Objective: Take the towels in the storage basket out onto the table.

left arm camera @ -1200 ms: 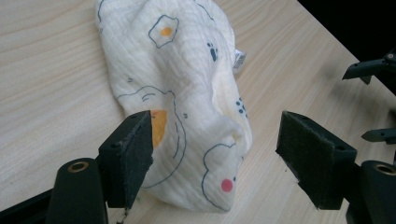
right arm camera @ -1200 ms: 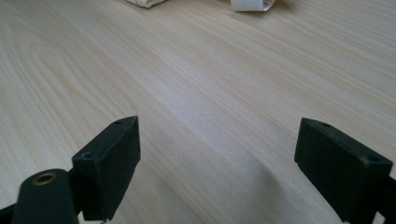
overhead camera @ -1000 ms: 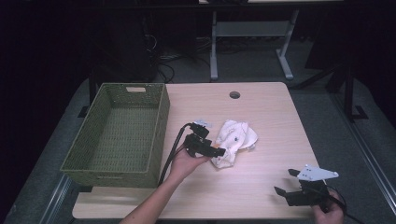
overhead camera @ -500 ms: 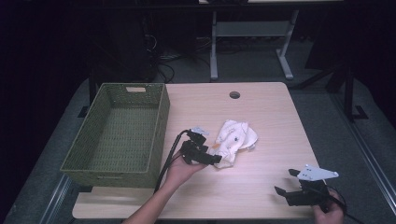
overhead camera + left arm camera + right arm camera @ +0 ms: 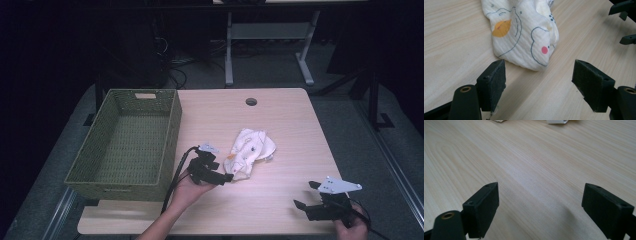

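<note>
A crumpled white cloth with cartoon prints lies near the middle of the wooden table. In the left gripper view the cloth has an orange patch and a pink dot, and its near end lies just beyond the two black pads. My left gripper is open, just short of the cloth's near end and low over the table. My right gripper stands open near the table's front right corner, with bare wood between its pads.
A green woven basket stands on the table's left side, close to my left hand. A round cable hole sits near the far edge. Desk legs and cables stand on the dark floor behind.
My left gripper has drawn back toward the front of the table, away from the cloth. The cloth has shifted and stretched out a little. The right gripper has stayed put.
</note>
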